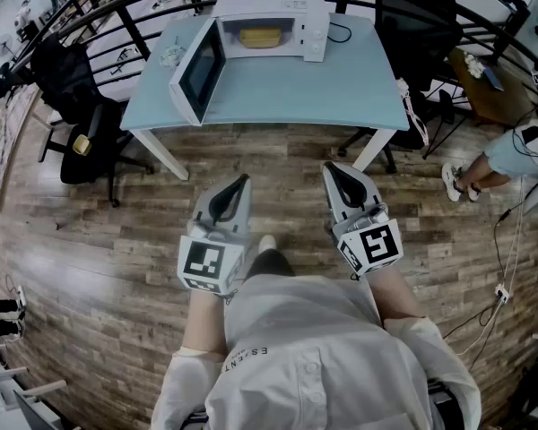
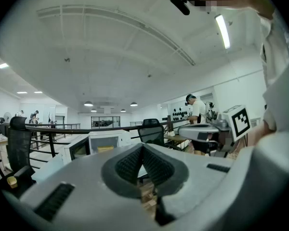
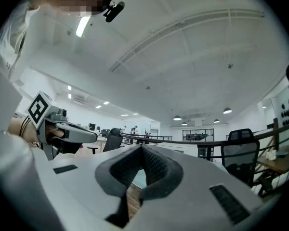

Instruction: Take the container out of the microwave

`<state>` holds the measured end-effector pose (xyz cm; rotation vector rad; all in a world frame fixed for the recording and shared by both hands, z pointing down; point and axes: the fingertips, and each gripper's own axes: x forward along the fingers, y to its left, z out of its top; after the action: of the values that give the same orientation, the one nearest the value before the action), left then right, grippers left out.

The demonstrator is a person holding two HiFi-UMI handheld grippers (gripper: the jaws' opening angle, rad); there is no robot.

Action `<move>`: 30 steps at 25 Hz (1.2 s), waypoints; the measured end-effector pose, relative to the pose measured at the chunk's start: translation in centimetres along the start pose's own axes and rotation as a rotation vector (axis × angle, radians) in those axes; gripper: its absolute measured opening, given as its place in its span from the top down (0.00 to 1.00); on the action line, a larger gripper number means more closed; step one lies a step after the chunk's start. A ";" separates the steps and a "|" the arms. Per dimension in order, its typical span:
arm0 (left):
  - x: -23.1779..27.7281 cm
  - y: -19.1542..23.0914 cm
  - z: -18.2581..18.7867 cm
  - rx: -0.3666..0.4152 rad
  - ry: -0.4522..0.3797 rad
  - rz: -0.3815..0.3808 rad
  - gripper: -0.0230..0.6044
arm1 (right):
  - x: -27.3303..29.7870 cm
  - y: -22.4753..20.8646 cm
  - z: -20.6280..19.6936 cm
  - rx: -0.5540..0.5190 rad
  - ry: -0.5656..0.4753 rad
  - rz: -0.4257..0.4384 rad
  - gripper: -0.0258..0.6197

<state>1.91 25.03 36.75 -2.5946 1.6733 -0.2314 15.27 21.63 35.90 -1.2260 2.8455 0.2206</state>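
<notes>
The left gripper [image 1: 241,183] has its jaws closed tip to tip, with nothing between the ribbed dark pads [image 2: 130,165]. The right gripper [image 1: 330,168] is the same: jaws pressed together and empty. Both are held side by side in front of the person's body, roughly level, pointing toward the table [image 1: 296,92], each with its marker cube toward the person. They hang over the wooden floor [image 1: 99,267], well short of the table's near edge and touching nothing. The light blue table carries a white microwave [image 1: 271,4] at the middle of its far edge. The microwave's door [image 1: 197,72] is swung wide open to the left, so its free end reaches toward the table's near left corner. The yellow container [image 1: 260,36] sits inside the open microwave, on the floor of its cavity, well apart from both grippers. A black cable [image 1: 341,32] loops on the tabletop just right of the microwave, and some small pale clutter [image 1: 172,55] lies near the left edge. A black office chair [image 1: 76,106] stands off the table's left side and another [image 1: 417,25] off its right. A seated person [image 1: 511,150] shows at the picture's right edge.
</notes>
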 end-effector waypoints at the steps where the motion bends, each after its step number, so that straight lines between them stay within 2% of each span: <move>1: 0.1 0.1 -0.1 0.001 0.001 0.002 0.97 | 0.1 -0.1 -0.2 0.002 0.002 0.000 0.94; 10: 0.6 1.0 0.1 -0.011 -0.005 0.015 0.97 | 0.6 -0.8 -0.4 0.014 0.011 -0.010 0.94; 13: 0.7 1.0 -0.2 -0.015 -0.002 0.017 0.97 | 0.6 -0.6 -0.5 0.027 -0.002 0.010 0.94; 18: 1.2 1.3 -0.4 -0.025 -0.001 0.023 0.97 | 1.0 -0.5 -1.4 -0.019 0.047 0.026 0.93; 19: 1.4 1.3 -0.4 -0.026 0.002 0.020 0.97 | 1.1 -0.7 -1.8 -0.024 0.063 0.026 0.80; 20: 1.6 1.2 -0.5 -0.025 0.006 0.017 0.97 | 1.3 -1.0 -2.1 -0.026 0.079 0.025 0.61; 25: 3.6 1.6 -0.8 -0.019 0.026 0.007 0.97 | 2.6 -3.4 -3.0 0.008 0.089 0.002 0.61; 30: 6.1 4.2 -1.4 -0.022 0.044 0.006 0.97 | 5.9 -5.0 -4.1 0.035 0.095 -0.002 0.61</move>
<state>0.40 17.84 38.29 -2.6193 1.7068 -0.2735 14.92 13.45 38.84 -1.2656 2.9143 0.1148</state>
